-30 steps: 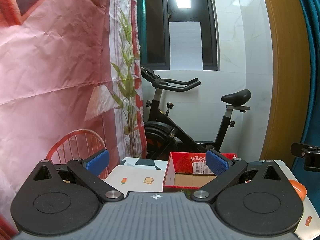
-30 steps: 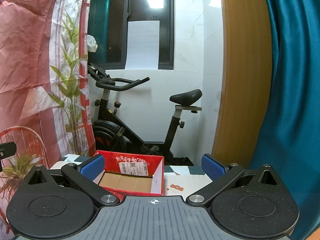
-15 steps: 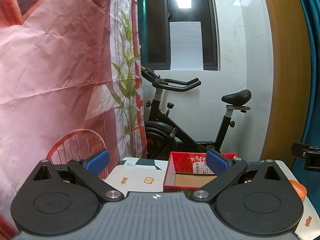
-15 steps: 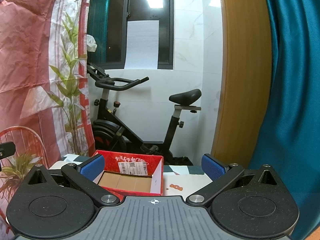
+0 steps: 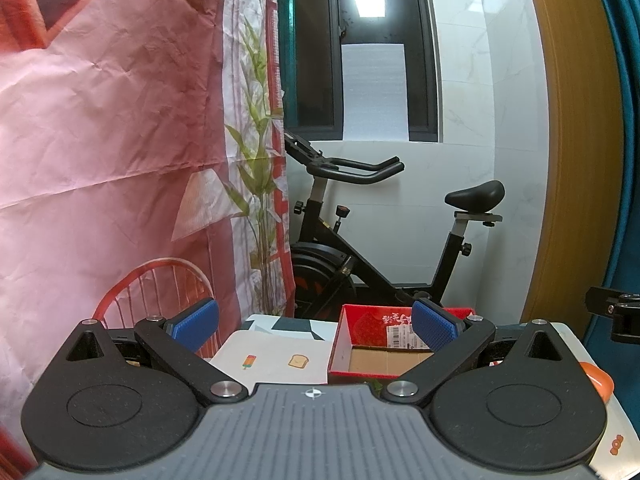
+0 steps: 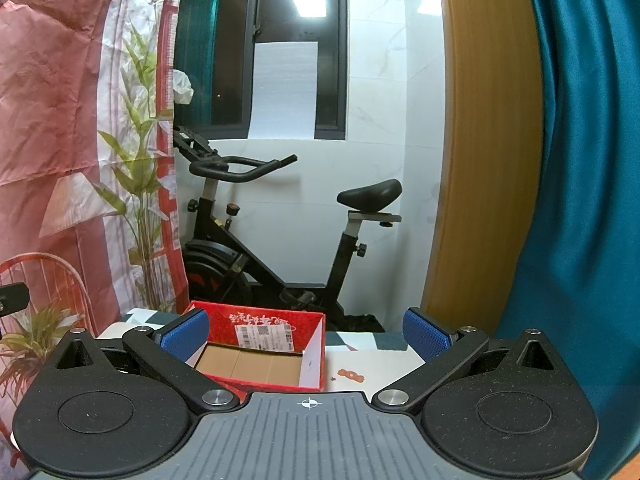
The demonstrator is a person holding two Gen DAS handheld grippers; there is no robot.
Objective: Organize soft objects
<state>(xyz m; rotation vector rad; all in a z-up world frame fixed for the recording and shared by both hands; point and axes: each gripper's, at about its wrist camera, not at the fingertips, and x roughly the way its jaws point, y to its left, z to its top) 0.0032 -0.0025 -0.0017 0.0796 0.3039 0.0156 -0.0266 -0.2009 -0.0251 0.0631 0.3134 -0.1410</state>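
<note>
A red cardboard box (image 5: pixel 360 334) with a brown bottom and a white shipping label stands open and empty on the table; the same red box (image 6: pixel 264 344) shows in the right wrist view. My left gripper (image 5: pixel 314 325) is open, held level above the table's near side, its right blue pad in front of the box. My right gripper (image 6: pixel 306 330) is open too, its left pad overlapping the box's left wall. An orange object (image 5: pixel 599 379) peeks out at the right edge behind the left gripper's body. No soft object lies between either pair of fingers.
A white tablecloth (image 5: pixel 276 354) printed with small food pictures covers the table. An exercise bike (image 5: pixel 360 240) stands behind it by a white wall. A pink printed sheet (image 5: pixel 100 140) hangs on the left, a teal curtain (image 6: pixel 580 160) on the right.
</note>
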